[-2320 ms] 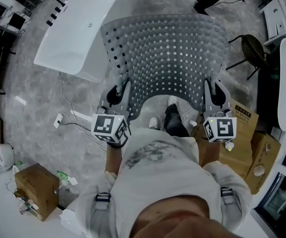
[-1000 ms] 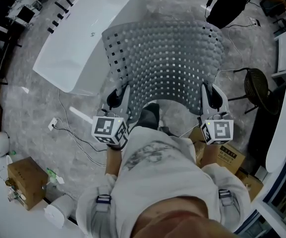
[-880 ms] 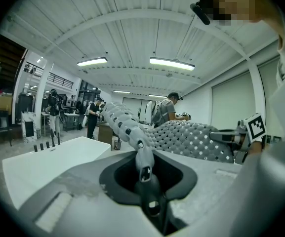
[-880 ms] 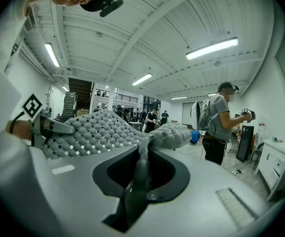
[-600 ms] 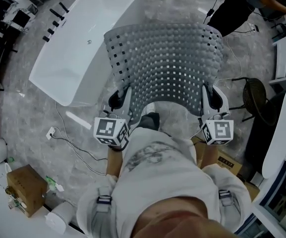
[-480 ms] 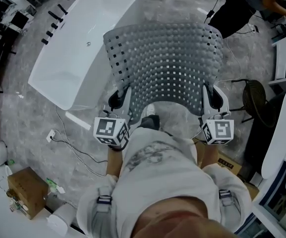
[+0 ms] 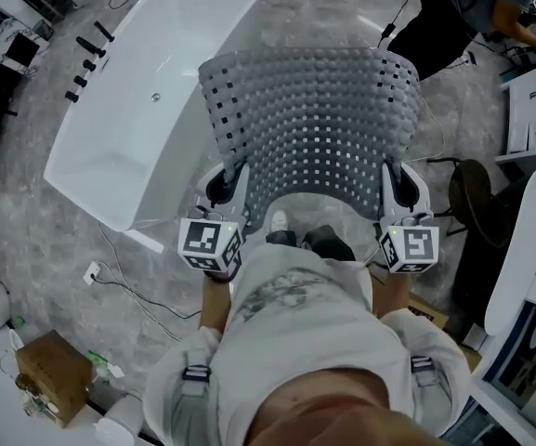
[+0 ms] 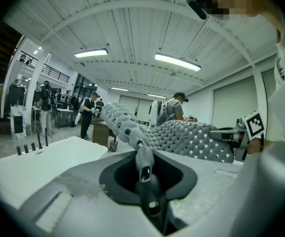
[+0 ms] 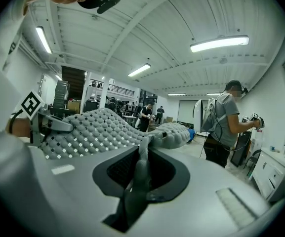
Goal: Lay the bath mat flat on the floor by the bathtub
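Observation:
The grey perforated bath mat [image 7: 314, 119] hangs spread in the air between my two grippers, above the marble floor. My left gripper [image 7: 223, 186] is shut on its near left corner, and my right gripper [image 7: 398, 186] is shut on its near right corner. In the left gripper view the mat's edge [image 8: 143, 157] is pinched between the jaws and runs off to the right. The right gripper view shows the mat's corner [image 9: 141, 157] clamped, with the mat [image 9: 98, 127] stretching left. The white bathtub [image 7: 147, 91] stands to the left of the mat.
A person in dark clothes [image 7: 453, 17] stands at the back right. A dark round stool [image 7: 467, 203] and a white cabinet [image 7: 532, 119] are on the right. Cardboard boxes [image 7: 49, 379] and a cable with a socket [image 7: 91, 272] lie at the left front.
I have stepped forward and turned; the bathtub now shows in full at the left. Both grippers keep their hold on the spread mat.

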{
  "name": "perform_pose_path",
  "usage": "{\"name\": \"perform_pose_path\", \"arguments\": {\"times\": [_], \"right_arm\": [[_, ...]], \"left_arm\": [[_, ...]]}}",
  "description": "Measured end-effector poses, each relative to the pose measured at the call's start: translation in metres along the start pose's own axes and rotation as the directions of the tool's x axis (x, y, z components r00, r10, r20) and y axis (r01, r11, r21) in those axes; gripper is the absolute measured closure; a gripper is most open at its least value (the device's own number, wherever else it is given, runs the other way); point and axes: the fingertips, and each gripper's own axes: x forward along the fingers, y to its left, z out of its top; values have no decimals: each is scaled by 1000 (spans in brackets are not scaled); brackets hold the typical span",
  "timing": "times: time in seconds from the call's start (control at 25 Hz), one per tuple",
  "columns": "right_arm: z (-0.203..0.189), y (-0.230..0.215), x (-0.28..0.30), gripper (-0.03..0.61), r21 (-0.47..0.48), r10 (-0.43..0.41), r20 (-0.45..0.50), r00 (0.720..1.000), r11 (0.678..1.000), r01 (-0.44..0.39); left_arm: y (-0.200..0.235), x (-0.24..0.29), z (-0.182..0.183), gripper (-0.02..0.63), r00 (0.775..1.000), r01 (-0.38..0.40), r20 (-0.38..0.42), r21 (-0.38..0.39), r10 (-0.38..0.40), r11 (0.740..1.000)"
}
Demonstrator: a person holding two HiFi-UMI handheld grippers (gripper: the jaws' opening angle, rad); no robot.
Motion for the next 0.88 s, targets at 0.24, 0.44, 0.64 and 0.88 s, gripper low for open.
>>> {"name": "perform_pose_path", "arguments": {"times": [0.24, 0.44, 0.64, 0.88], "right_arm": [[8, -16, 32, 528, -15, 19, -18, 1000, 1000, -20], [9, -37, 63, 526, -24, 71, -11, 997, 997, -72], [0, -70, 94, 526, -21, 148, 0, 989, 989, -148], [-3, -126, 146, 526, -47, 266, 2, 964, 963, -265]], "left_arm": [[11, 26, 8, 554, 1000, -12, -2, -24, 12, 1000], [13, 54, 9, 554, 999, -43, -11, -42, 42, 998], [3, 83, 8, 554, 993, -114, -16, -62, 113, 992], [-12, 139, 13, 554, 972, -236, -35, -83, 234, 968]]}}
